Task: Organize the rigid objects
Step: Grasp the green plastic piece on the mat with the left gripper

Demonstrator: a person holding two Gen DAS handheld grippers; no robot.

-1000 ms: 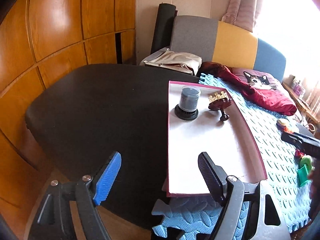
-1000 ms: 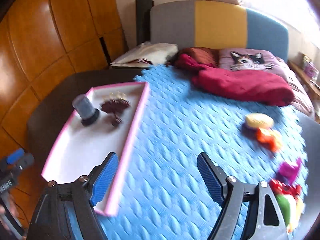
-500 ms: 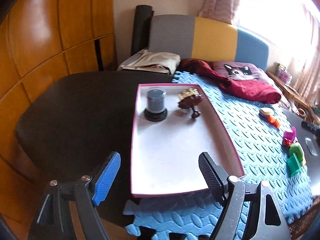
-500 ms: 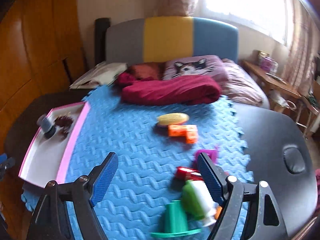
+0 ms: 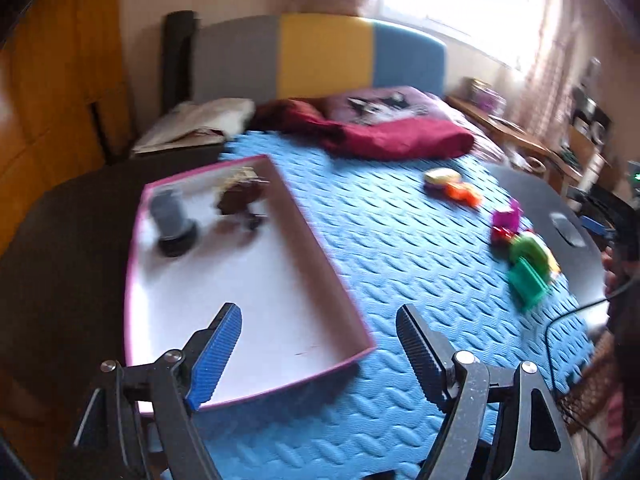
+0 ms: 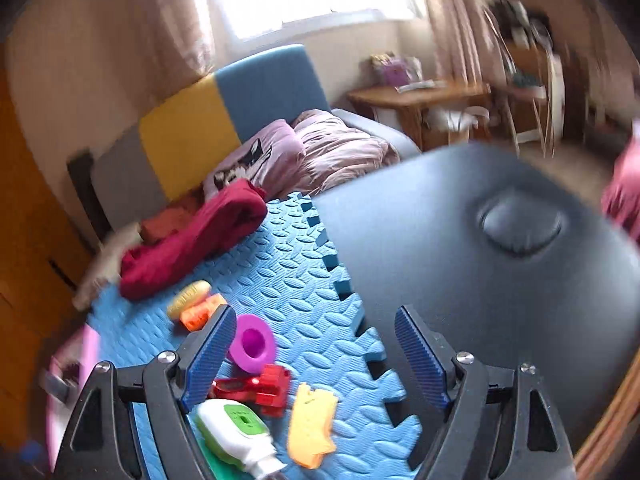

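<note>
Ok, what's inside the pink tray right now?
The pink tray holds a dark grey jar and a brown stemmed ornament at its far end. The left gripper's finger covers part of the near end.

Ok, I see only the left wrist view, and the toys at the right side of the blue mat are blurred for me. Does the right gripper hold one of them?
Observer: No. The right gripper is open, with nothing between its jaws.
Operator: Which toy is nearest to it?
Observer: A magenta cup, lying on its side close beside one finger, mouth toward the camera.
Operator: Do I miss something near the green toy?
Observer: A flat yellow piece lies on the blue mat, beside a red toy.
</note>
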